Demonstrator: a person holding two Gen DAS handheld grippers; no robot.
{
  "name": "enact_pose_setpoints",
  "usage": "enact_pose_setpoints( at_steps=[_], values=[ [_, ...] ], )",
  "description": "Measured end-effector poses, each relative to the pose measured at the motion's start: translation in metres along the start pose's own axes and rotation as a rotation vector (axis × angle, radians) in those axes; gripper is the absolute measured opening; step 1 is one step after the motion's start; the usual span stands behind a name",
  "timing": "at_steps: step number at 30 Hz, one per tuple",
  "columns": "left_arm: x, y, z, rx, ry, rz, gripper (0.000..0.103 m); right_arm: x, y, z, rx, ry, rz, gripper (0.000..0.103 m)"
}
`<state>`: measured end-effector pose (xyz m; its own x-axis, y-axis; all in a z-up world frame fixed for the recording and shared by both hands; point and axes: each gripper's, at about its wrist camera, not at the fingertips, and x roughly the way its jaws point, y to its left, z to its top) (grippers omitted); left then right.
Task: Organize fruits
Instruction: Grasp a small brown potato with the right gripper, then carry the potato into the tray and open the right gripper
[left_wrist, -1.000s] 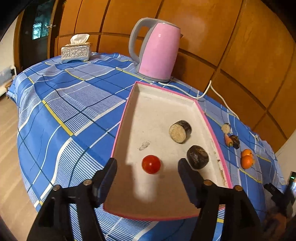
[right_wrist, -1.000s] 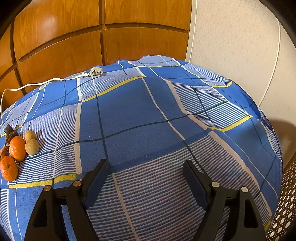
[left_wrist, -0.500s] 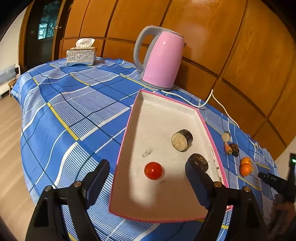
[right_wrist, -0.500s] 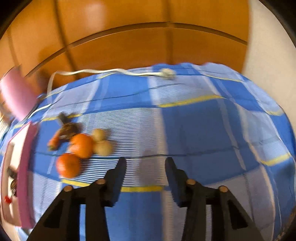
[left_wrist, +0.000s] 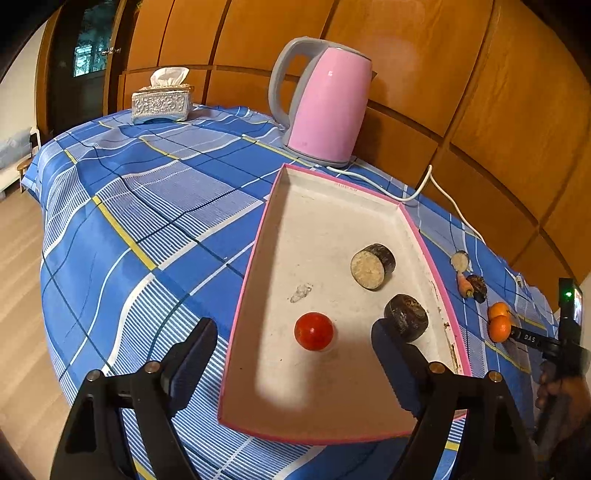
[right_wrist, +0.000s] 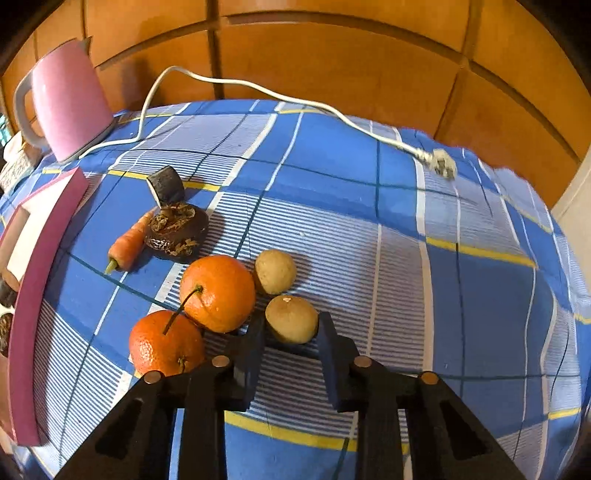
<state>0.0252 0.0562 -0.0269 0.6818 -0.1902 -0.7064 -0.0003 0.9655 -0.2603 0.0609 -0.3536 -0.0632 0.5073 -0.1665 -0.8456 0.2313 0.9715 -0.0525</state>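
Note:
In the left wrist view a pink-rimmed tray (left_wrist: 255, 254) holds a red tomato (left_wrist: 314, 331) and two dark cut cylinders (left_wrist: 373, 266) (left_wrist: 406, 316). My left gripper (left_wrist: 293, 332) hovers open over the tray's near end, its fingers either side of the tomato and clear of it. In the right wrist view two oranges (right_wrist: 218, 293) (right_wrist: 166, 341) and two small brown fruits lie on the cloth. My right gripper (right_wrist: 291, 326) is closing, with its pads against the nearer brown fruit (right_wrist: 291, 319). The other brown fruit (right_wrist: 275, 271) sits just behind.
A carrot (right_wrist: 127, 243), a dark shrivelled piece (right_wrist: 175, 229) and a cut dark chunk (right_wrist: 166, 184) lie between the oranges and the tray's rim (right_wrist: 33, 295). A pink kettle (left_wrist: 328, 107), its white cord and plug (right_wrist: 441, 162), and a tissue box (left_wrist: 162, 99) stand farther back.
My right gripper swung left from bare cloth to the fruit pile, rolled, and its jaws narrowed around a brown fruit. The left gripper's jaws widened and it drew back slightly from the tomato.

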Motion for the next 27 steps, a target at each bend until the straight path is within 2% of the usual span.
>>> enact_pose_setpoints(
  at_steps=[2, 6, 10, 13, 15, 20, 24, 27],
  values=[
    [0.0, 0.001, 0.0, -0.002, -0.002, 0.003, 0.086, -0.004, -0.002, -0.001, 0.008, 0.0, -0.014, 0.028],
    [0.002, 0.004, 0.0, -0.017, 0.008, 0.007, 0.087, -0.034, 0.001, -0.004, 0.013, -0.073, -0.035, 0.028],
    [0.001, 0.006, 0.0, -0.033, 0.01, 0.005, 0.089, -0.067, 0.023, -0.005, -0.036, -0.134, 0.044, 0.028],
    [0.002, 0.007, -0.001, -0.039, 0.018, 0.007, 0.089, -0.082, 0.05, -0.003, -0.109, -0.159, 0.128, 0.028],
    [0.003, 0.007, -0.002, -0.042, 0.024, 0.008, 0.089, -0.084, 0.072, 0.001, -0.155, -0.148, 0.205, 0.028],
    [0.005, 0.006, -0.004, -0.04, 0.037, 0.014, 0.091, -0.082, 0.138, 0.012, -0.281, -0.133, 0.317, 0.028],
    [0.006, 0.006, -0.006, -0.033, 0.042, 0.017, 0.091, -0.077, 0.188, 0.023, -0.382, -0.138, 0.34, 0.028],
    [0.008, 0.006, -0.007, -0.029, 0.047, 0.018, 0.092, -0.064, 0.211, 0.03, -0.414, -0.126, 0.33, 0.028]
  ],
)
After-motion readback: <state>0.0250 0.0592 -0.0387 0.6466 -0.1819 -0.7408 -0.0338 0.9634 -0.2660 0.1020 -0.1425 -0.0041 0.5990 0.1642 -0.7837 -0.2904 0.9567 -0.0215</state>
